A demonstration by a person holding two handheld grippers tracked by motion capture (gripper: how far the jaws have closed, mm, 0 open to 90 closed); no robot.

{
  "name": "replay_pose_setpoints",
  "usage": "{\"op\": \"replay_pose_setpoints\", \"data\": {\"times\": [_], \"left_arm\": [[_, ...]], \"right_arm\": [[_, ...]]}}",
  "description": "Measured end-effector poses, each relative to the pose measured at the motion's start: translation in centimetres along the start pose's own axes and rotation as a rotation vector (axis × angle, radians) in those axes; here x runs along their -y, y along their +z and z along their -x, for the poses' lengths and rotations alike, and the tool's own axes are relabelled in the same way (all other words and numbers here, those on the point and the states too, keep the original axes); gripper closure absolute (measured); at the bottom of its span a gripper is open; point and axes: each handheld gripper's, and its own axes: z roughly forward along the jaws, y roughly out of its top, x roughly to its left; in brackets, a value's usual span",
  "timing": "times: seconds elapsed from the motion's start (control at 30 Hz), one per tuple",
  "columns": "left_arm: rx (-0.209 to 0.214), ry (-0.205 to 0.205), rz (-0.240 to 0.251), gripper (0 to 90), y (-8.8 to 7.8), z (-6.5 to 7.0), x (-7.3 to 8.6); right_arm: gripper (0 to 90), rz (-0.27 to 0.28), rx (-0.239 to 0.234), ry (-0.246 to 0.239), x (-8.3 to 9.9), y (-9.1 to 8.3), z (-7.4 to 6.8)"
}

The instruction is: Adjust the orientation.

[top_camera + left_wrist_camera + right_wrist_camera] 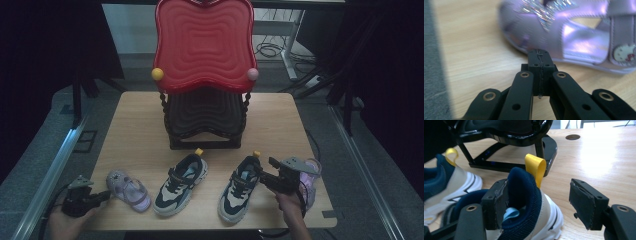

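Both pairs of tongs lie at the near edge of the table, and we take them in turn. Our left gripper sits at the near left corner, clenched on nothing: in the left gripper view its jaws meet flat with no gap, and its tip stands just short of the toe of the lilac sandal, whether touching we cannot tell. In the high view that sandal lies just to the right of this gripper, toe toward it.

Our right gripper sits at the near right, released. In the right gripper view its jaws stand wide apart; one pad is inside the collar of the right sneaker, against the padded heel, while the other pad hangs clear outside over bare wood. The heel with its yellow pull loop thus lies between the jaws, not pinched. A second lilac sandal lies beside this hand.

Farther in, the left sneaker lies between the first sandal and the right sneaker. Beyond them stands the black shoe rack with its red top shelf.
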Motion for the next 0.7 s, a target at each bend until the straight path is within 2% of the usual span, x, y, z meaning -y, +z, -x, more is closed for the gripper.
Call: {"op": "replay_pose_setpoints", "data": {"times": [0.1,0.17,0.3,0.7], "left_arm": [[-0.028,-0.033,0.015,89.9,-0.5,-1.3,-0.2],[-0.033,-0.044,0.002,89.9,-0.1,-1.5,-0.3],[-0.046,-0.031,-0.024,89.9,0.8,-1.4,-0.9],[-0.02,-0.049,-0.032,89.8,2.3,-1.8,-2.5]], "right_arm": [[31.9,0.003,0.003,0.002,0.0,0.0,0.1],[31.8,0.002,0.007,0.003,0.0,0.0,0.1],[32.0,0.01,0.03,0.011,0.1,-0.1,0.3],[32.2,0.028,0.057,0.045,0.1,-0.5,1.0]]}}
